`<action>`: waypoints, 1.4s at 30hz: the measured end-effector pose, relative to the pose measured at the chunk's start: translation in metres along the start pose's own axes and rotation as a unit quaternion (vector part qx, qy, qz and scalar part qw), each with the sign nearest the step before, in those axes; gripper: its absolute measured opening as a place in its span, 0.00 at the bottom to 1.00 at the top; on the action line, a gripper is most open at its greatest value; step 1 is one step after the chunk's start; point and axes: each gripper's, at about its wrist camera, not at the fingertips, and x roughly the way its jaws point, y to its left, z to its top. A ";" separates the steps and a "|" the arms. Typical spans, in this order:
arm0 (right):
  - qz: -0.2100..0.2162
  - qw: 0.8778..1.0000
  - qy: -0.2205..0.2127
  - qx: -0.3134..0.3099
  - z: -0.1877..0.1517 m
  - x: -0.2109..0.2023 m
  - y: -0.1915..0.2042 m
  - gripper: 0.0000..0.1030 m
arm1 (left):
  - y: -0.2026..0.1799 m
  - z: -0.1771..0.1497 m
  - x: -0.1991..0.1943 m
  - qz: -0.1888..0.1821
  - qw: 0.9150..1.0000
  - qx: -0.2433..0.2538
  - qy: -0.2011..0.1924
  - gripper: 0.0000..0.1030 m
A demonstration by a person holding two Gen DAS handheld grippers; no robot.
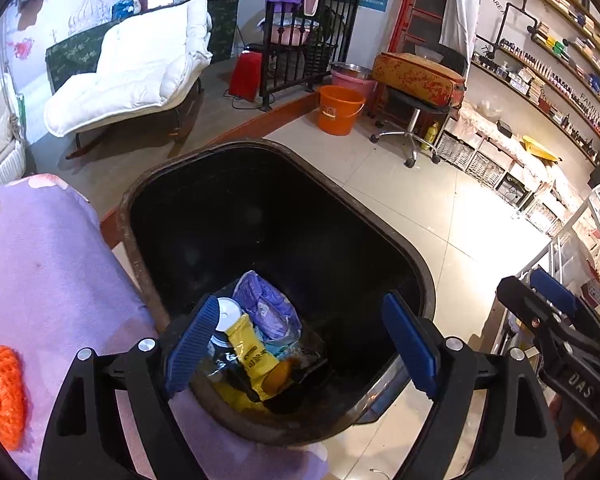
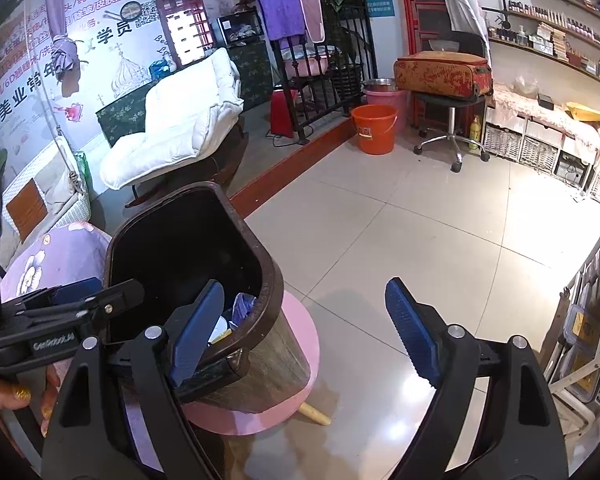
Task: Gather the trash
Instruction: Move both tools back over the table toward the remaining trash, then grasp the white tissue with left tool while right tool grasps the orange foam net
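Left gripper (image 1: 300, 344) gapes empty over the bin's rim (image 1: 416, 256), trash (image 1: 260, 336) lying below; right gripper (image 2: 304, 332) spread, empty, straddling the rim's near edge; bare floor (image 2: 440, 240) rightward.

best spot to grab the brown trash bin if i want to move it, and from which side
Take the brown trash bin by its thick rolled rim, coming from above on the side facing the open tiled floor. The mouth is open, so one finger can go inside and one outside. The right tool already stands open there. The bin sits on a pink stool, so lift carefully.
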 end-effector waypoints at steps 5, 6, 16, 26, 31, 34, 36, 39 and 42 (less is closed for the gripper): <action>0.013 1.000 -0.003 -0.005 0.004 -0.002 0.006 0.83 | 0.002 -0.010 -0.020 0.020 1.000 0.004 -0.020 0.82; 0.016 1.000 -0.003 -0.008 0.004 -0.002 0.008 0.83 | 0.004 -0.013 -0.024 0.027 0.999 0.004 -0.022 0.82; 0.079 0.996 0.009 -0.050 0.001 -0.007 0.052 0.84 | 0.031 -0.047 -0.079 0.074 0.995 -0.028 -0.065 0.85; 0.175 0.976 0.040 -0.124 -0.018 -0.016 0.130 0.84 | 0.078 -0.082 -0.131 0.129 0.980 -0.113 -0.101 0.85; 0.220 0.960 0.057 -0.166 -0.029 -0.022 0.174 0.85 | 0.111 -0.113 -0.161 0.180 0.964 -0.159 -0.115 0.85; 0.245 0.949 0.072 -0.185 -0.038 -0.024 0.198 0.87 | 0.131 -0.130 -0.175 0.208 0.954 -0.183 -0.111 0.85; 0.257 0.942 0.079 -0.202 -0.043 -0.024 0.215 0.87 | 0.147 -0.142 -0.183 0.223 0.947 -0.204 -0.107 0.85; 0.272 0.931 0.090 -0.226 -0.052 -0.025 0.239 0.87 | 0.169 -0.162 -0.198 0.239 0.936 -0.236 -0.108 0.85; 0.280 0.922 0.099 -0.250 -0.061 -0.025 0.260 0.87 | 0.186 -0.180 -0.210 0.257 0.927 -0.254 -0.100 0.85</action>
